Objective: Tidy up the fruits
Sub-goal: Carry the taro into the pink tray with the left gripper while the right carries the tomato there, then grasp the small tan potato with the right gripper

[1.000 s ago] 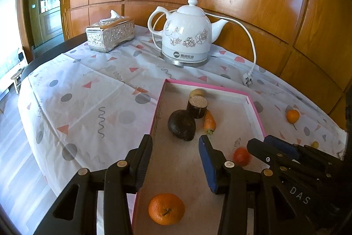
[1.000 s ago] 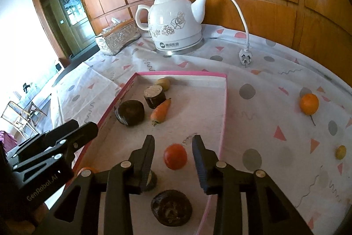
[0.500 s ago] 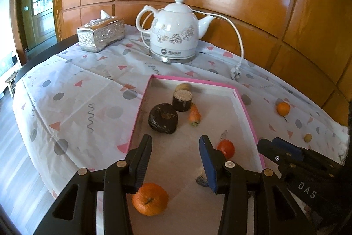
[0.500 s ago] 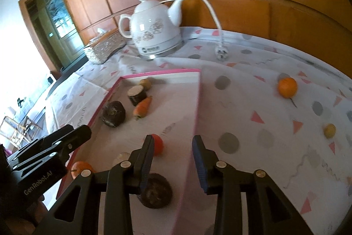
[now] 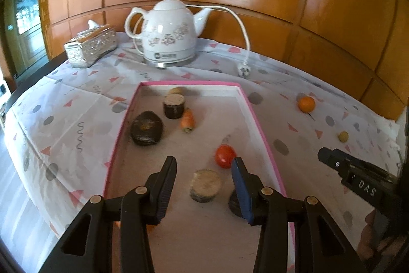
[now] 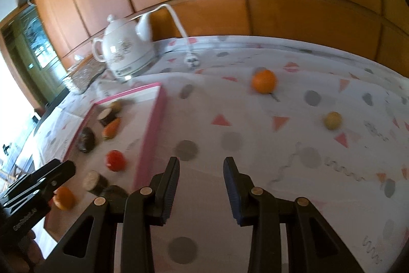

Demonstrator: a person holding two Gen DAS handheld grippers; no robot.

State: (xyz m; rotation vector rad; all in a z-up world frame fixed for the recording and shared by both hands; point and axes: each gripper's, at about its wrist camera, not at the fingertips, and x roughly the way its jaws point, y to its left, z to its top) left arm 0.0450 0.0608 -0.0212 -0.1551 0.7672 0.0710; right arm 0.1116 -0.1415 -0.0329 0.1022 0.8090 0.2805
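Nearest in the left wrist view, the left gripper (image 5: 203, 174) hangs over the near end of the pink-rimmed tray (image 5: 258, 117), its jaws spread wide with nothing between them. Just below and between the fingers lies a pale-topped round slice (image 5: 205, 185), and a dark lump (image 5: 235, 204) sits half hidden behind the blue-padded finger. A red tomato (image 5: 224, 155) rests just beyond that finger's tip. Further into the tray come a dark oval fruit (image 5: 146, 128), a small carrot (image 5: 187, 120) and a short dark cylinder (image 5: 173, 106), with a brownish round piece (image 5: 176, 90) against the far wall.

The right gripper (image 6: 201, 179) is held above the patterned cloth of the table (image 6: 255, 134), to the right of the tray, its jaws likewise apart and empty. The view is blurred, so small detail is uncertain. Ahead of it, well apart, a small yellowish fruit (image 6: 332, 120) lies on the cloth, and an orange (image 6: 263, 81) sits further back.

At the far edge stand a white kettle (image 5: 168, 32), its plug (image 5: 243, 71) loose on the cloth, and a silver tissue box (image 5: 90, 45).
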